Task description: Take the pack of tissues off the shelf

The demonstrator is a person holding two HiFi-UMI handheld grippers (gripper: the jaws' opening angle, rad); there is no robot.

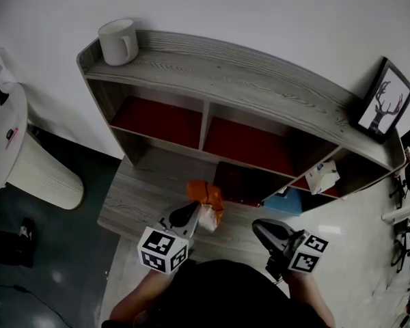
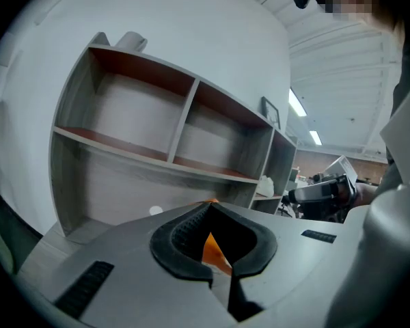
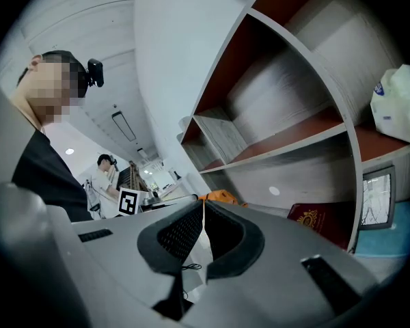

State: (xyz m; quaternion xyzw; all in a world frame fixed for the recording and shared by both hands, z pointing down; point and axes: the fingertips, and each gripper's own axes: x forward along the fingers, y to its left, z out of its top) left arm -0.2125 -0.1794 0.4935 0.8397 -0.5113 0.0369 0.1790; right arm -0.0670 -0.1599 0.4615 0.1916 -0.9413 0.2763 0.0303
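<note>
Shelving filled the head view from ten o'clock round to three: a curved grey wooden shelf unit with red boards inside, standing against a white wall. Your left gripper sat near six o'clock, clenched on the orange-and-white pack of tissues. In the left gripper view its black pads met, with an orange sliver of the pack pinched between them. Your right gripper sat at five o'clock, well apart from the left. The right gripper view showed its jaws pressed together with nothing between them.

A framed picture of a deer leaned on the shelf top at two o'clock. A pale mug stood upright on the same top at eleven o'clock. A dark red booklet leaned in a lower compartment, at four o'clock in the right gripper view.

The pack of tissues was out of the compartments, in front of the unit and over its lowest board. You could not tell whether it touched that board. A white bag with blue print lay in the right-hand compartment, between three and four o'clock.
</note>
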